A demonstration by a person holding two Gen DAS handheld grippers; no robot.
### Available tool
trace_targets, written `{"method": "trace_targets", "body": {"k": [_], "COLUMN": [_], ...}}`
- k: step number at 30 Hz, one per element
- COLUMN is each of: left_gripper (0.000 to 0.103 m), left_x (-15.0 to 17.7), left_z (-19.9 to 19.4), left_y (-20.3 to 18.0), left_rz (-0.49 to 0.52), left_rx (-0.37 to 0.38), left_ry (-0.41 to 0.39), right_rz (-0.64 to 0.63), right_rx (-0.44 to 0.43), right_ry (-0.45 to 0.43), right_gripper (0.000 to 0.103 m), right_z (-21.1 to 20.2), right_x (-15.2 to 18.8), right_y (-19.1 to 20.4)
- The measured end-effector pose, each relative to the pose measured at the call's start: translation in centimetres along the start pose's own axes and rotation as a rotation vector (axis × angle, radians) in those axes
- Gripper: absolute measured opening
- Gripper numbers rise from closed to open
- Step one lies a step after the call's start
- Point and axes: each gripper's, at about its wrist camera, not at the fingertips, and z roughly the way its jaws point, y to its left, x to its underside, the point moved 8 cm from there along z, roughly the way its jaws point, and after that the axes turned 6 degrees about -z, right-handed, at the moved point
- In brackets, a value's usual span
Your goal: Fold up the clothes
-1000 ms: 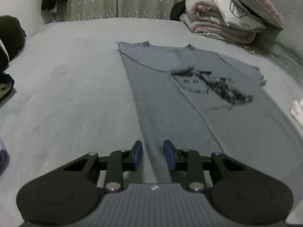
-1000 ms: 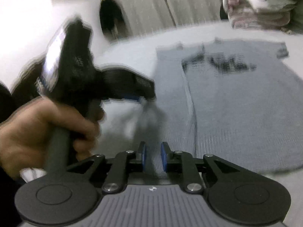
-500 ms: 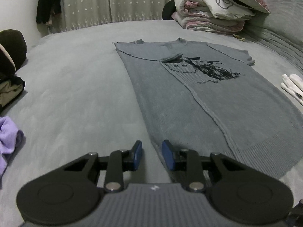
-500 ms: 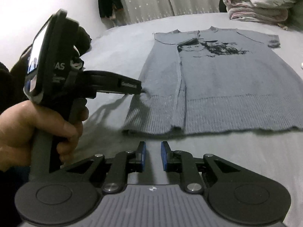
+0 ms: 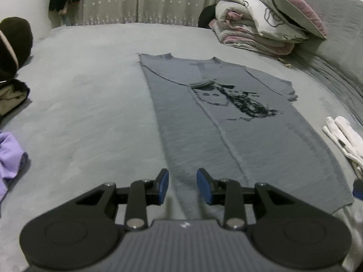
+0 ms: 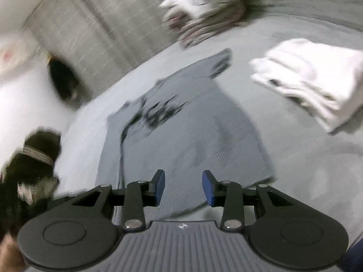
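Item one, your work piece: a grey knitted top (image 5: 240, 122) with a dark printed figure (image 5: 236, 99) on the chest. It lies flat on the grey bed cover (image 5: 90, 113), neckline toward the curtain, ribbed hem toward you. Its left side is folded in over the body, leaving a straight seam down the middle; the sleeve on the other side is spread out flat.

Item two, your left gripper (image 5: 182, 185): blue pads parted, nothing between them. It sits at the near left corner of the hem, the folded edge running between the two fingers. Whether the pads touch the cloth cannot be told.

Item three, your right gripper (image 6: 183, 188): blue pads wide apart, nothing held, hanging over the hem of the top (image 6: 181, 136). This view is smeared and tilted, so fine detail is lost.

Item four, surroundings. White folded clothes (image 5: 344, 136) lie just beside the top's right edge; they appear again in the right wrist view (image 6: 317, 79). A stack of folded bedding and pillows (image 5: 263, 22) stands at the far right corner of the bed. A dotted curtain (image 5: 158, 0) hangs behind. On the left edge lie a dark bundle (image 5: 13, 43) and a lilac garment (image 5: 9, 156), well apart from the top.
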Motion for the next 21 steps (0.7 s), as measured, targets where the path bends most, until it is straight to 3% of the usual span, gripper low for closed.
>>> {"method": "trace_targets", "body": {"k": [6,9,11,16,21], "left_gripper": [0.034,0.038,0.046,0.056,0.063], "left_x": [-1.6,-4.7,-7.1,-12.4,-14.1], "left_z": [1.9,3.2,4.1,8.8,16.1], "left_y": [-3.5,-6.0,-8.0,-17.1,-27.3], "left_rz": [0.004,0.003,0.006,0.171,0.354], "left_rx": [0.055,0.074,0.087,0.087,0.053], "left_ry": [0.055,0.052,0.043,-0.004,-0.008], "right_rz": [0.132,0.130,0.088,0.124,0.102], "right_rx": [0.008,0.057,0.089,0.082,0.037], "right_ry": [-0.037,-0.014,-0.014,0.025,0.056], "right_gripper": [0.050,0.052,0.052,0.052,0.052], "right_z": [1.2,3.1,3.7,4.4,4.8], "right_x": [-5.0,-7.2,-7.6,-6.0,-5.7], "right_y": [-3.1,-4.5,-5.0,-6.8,-6.7]}}
